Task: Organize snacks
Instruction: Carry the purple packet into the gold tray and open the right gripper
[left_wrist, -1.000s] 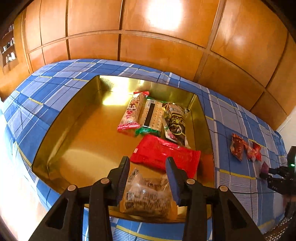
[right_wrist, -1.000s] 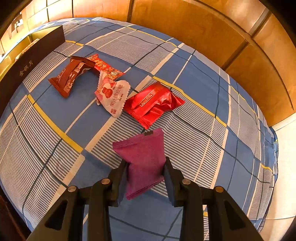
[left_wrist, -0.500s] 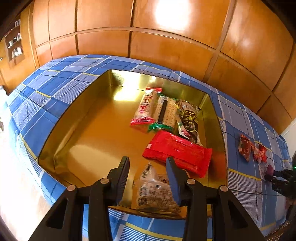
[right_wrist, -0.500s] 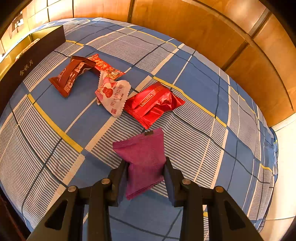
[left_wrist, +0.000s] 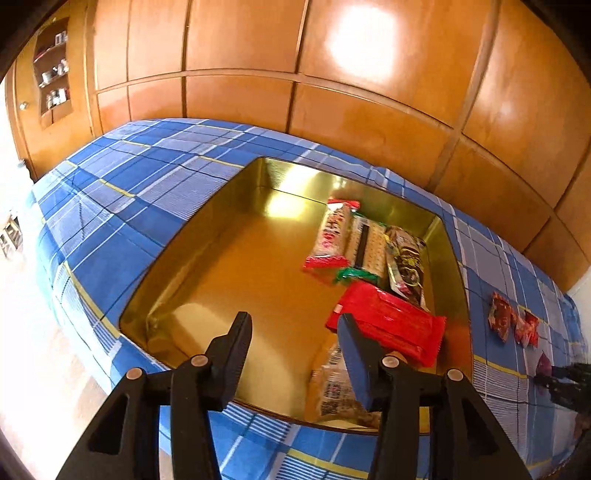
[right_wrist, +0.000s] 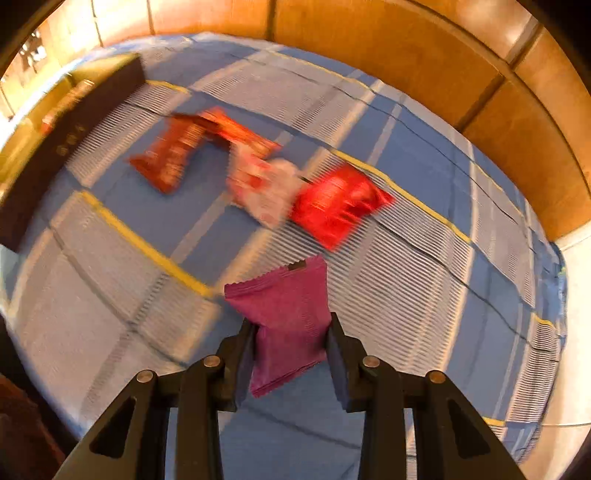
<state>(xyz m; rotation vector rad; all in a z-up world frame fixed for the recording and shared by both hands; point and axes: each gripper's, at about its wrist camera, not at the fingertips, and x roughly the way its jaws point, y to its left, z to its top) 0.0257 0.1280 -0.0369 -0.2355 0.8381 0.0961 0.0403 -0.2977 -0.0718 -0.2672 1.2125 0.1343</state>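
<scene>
Snacks, left wrist view: clear packet lies in gold tin, lower centre, partly behind the right finger of left gripper; jaws just opening, nothing between them. Right wrist view: purple packet pinched in right gripper, lower centre, above checked cloth.

Purple packet, blue plaid cloth
</scene>
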